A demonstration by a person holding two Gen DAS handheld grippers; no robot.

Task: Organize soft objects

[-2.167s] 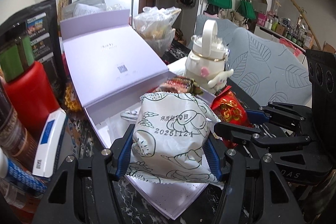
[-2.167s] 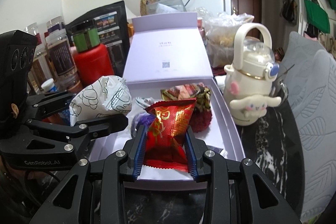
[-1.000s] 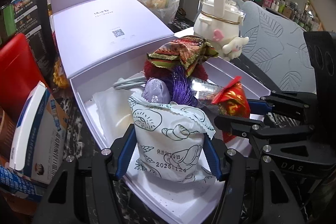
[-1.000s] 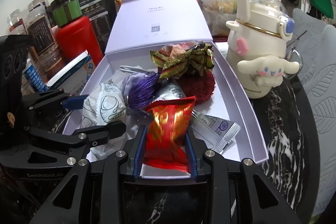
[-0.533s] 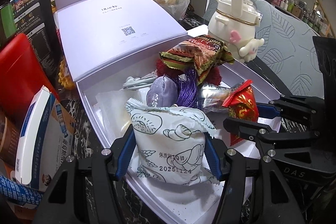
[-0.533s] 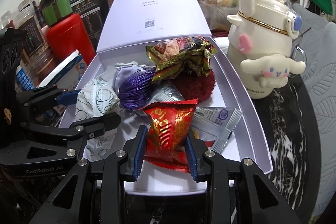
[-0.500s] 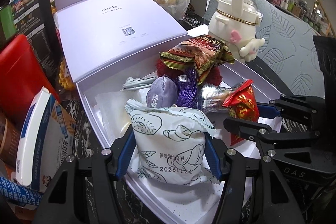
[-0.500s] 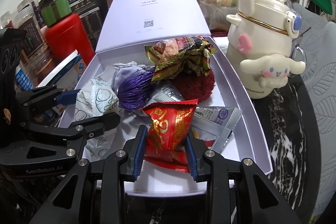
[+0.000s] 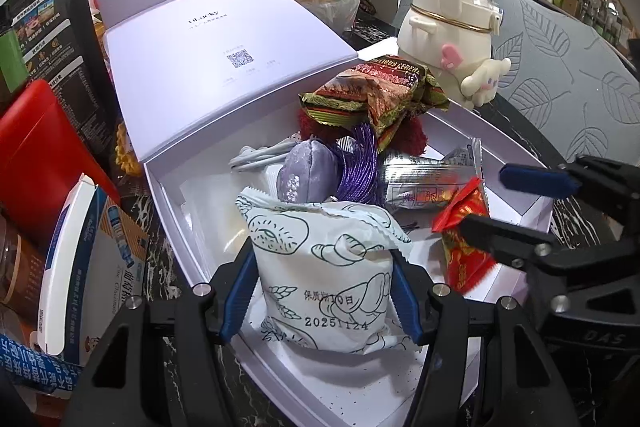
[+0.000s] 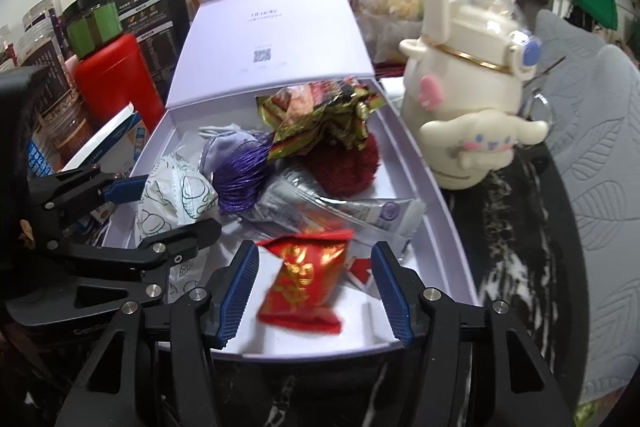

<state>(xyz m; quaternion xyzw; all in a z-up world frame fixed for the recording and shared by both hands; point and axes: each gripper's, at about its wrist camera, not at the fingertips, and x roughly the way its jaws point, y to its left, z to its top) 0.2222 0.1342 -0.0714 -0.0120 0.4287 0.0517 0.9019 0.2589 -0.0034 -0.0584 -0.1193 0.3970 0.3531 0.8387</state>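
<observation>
My left gripper (image 9: 322,291) is shut on a white bread packet (image 9: 320,267) with line drawings, held upright over the near end of the open lavender box (image 9: 168,211). In the right wrist view that packet (image 10: 176,195) sits between the left gripper's fingers (image 10: 124,187). My right gripper (image 10: 316,287) has its jaws opening. A red and gold snack packet (image 10: 308,279) lies blurred between the blue pads, touching neither, on the box floor (image 10: 424,187). In the left wrist view the red packet (image 9: 460,247) shows beside the right gripper (image 9: 500,211).
The box also holds a green-red wrapper (image 9: 376,95), a purple tasselled pouch (image 9: 312,171), a red pom-pom (image 10: 344,167) and a silver sachet (image 10: 340,211). A white character bottle (image 10: 468,99) stands right of it. A red canister (image 10: 116,79) and a carton (image 9: 80,267) stand left.
The right jaws have spread off the red packet, which has dropped onto the box floor. Both grippers came down over the box. The left gripper still holds the white packet.
</observation>
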